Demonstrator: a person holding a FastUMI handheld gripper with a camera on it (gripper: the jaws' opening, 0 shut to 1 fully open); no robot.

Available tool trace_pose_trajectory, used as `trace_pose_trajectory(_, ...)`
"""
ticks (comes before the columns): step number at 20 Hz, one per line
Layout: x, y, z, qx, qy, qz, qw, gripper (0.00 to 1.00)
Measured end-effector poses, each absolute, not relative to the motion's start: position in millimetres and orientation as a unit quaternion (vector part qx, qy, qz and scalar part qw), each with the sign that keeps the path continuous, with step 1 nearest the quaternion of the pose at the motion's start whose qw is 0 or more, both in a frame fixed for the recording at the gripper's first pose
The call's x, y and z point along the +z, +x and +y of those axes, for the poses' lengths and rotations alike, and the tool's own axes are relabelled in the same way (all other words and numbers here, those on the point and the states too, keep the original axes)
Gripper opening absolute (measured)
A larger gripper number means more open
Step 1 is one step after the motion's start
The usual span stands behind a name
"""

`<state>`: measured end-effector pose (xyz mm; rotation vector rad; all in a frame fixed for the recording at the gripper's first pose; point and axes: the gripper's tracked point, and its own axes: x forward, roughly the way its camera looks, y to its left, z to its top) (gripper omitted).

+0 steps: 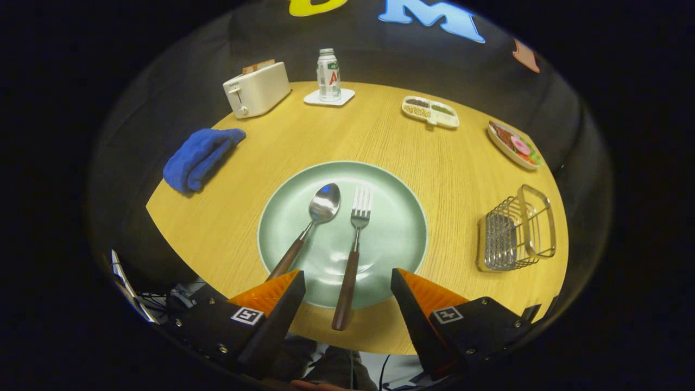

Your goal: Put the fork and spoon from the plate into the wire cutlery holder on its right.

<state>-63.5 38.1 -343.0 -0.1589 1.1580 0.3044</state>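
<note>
**Gripper view: jaws wide above the plate, cutlery not yet lifted**

Gripper view looks down over my gripper, whose jaws stand wide apart and hold nothing. Between my fingers lies the near part of the plate, pale green and round, resting on the wooden tabletop. The fork lies on the plate with its tines pointing away from me and its dark handle running back over the near rim, ending in the gap between my fingers. The spoon lies just left of the fork, bowl away from me, its handle slanting down toward my left finger and passing behind its tip.

To the right of the plate, apart from it, stands the wire cutlery holder, with nothing in it that I can see.

Beyond the plate, along the far side of the tabletop: a blue cloth, a toaster, a bottle on a white coaster, a divided snack tray, and a dish of food.
</note>
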Motion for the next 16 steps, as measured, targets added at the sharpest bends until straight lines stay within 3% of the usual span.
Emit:
trace_pose_trajectory(3, -350, -61, 36, 0.142, -0.086, 0.555, 0.815, 0.97)
trace_pose_trajectory(6, -361, -59, 29, 0.126, -0.110, 0.574, 0.801, 0.84)
trace_pose_trajectory(9, -380, -69, 22, 0.122, -0.145, 0.624, 0.758, 0.26)
trace_pose_trajectory(11, -374, -65, 24, 0.114, -0.136, 0.637, 0.750, 0.15)
trace_pose_trajectory(14, -371, -65, 19, 0.106, -0.121, 0.653, 0.740, 0.15)
trace_pose_trajectory(15, -373, -64, 21, 0.111, -0.123, 0.660, 0.733, 0.01)
trace_pose_trajectory(16, -371, -61, 21, 0.114, -0.128, 0.662, 0.730, 0.01)
